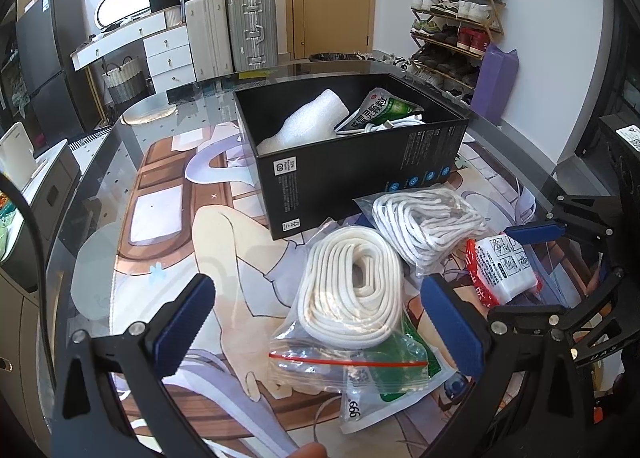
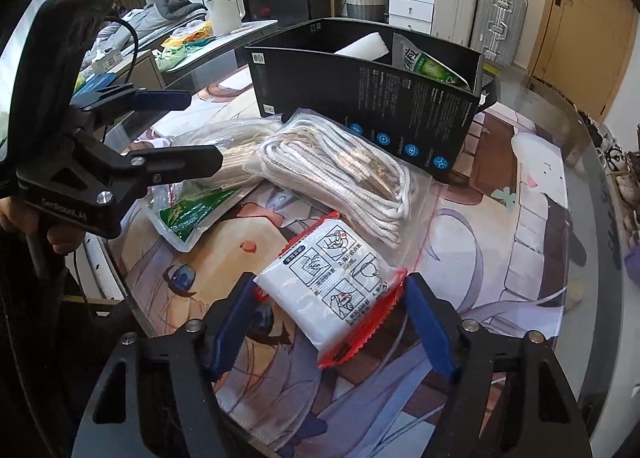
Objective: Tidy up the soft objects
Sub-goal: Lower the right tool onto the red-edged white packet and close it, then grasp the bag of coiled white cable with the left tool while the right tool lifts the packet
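A white packet with red edges (image 2: 340,286) lies on the printed mat, and my right gripper (image 2: 328,286) is shut on it, one blue pad against each edge. In the left wrist view the same packet (image 1: 500,270) sits between those fingers. My left gripper (image 1: 318,294) hangs open above a zip bag of coiled white rope (image 1: 352,290). A second bag of white striped cord (image 1: 428,226) lies beside it, and a green pouch (image 1: 400,370) sits under the first bag. The open black box (image 1: 360,178) behind them holds a white foam roll (image 1: 304,122) and a green-white pouch (image 1: 380,106).
The round glass table edge (image 2: 576,146) curves close on the right. A bare stretch of mat (image 1: 180,218) lies left of the box. Suitcases (image 1: 252,30), white drawers (image 1: 168,54) and a shoe rack (image 1: 452,30) stand beyond the table. A person's hand (image 2: 60,238) holds the left gripper (image 2: 188,130).
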Demonstrator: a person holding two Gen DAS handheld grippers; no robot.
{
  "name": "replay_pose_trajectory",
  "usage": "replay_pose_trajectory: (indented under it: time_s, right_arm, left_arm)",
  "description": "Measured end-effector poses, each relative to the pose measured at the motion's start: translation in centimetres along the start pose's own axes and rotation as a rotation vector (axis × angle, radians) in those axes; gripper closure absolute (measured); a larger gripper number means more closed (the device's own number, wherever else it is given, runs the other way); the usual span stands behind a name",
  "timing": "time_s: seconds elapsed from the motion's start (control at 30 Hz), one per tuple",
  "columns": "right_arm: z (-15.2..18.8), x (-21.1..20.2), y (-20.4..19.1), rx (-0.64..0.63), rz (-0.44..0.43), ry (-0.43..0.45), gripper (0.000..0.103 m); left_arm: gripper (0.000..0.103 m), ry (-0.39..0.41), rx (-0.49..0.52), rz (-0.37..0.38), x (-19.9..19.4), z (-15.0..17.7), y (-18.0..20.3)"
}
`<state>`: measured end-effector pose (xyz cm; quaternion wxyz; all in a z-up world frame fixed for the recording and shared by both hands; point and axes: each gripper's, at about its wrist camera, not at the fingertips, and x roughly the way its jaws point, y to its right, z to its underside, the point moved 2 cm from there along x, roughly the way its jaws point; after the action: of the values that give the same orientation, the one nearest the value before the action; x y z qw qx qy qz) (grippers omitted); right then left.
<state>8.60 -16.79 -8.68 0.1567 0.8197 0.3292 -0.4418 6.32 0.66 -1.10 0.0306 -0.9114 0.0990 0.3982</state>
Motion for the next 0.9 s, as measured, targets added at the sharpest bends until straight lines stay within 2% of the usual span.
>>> replay_pose_trajectory:
  time_s: [0.33,0.63,0.7,0.9]
  right_arm:
    - [-0.2,-1.8,-0.1,-0.022,-0.014,0.050,0.030]
    - [0.0,-1.8,-0.4,-0.041,-0.039,0.048,0.033]
    - [0.1,-2.0,-0.5,-0.055,-0.041,0.051,0.039]
    - [0.5,-1.3,0.0,-0.037,-0.047,0.035,0.038]
  left_arm:
    - [0.000,-0.017,-0.006,0.006,0.4,0.1,-0.2]
    - [0.000,-0.038,-0.023,0.010,1.1,0.4,-0.2]
    - [0.000,-0.043,-0.023,0.009,1.3,0.5,-0.2]
    - [0.000,-0.051,-0.021,0.021,1.5,0.7,-0.1]
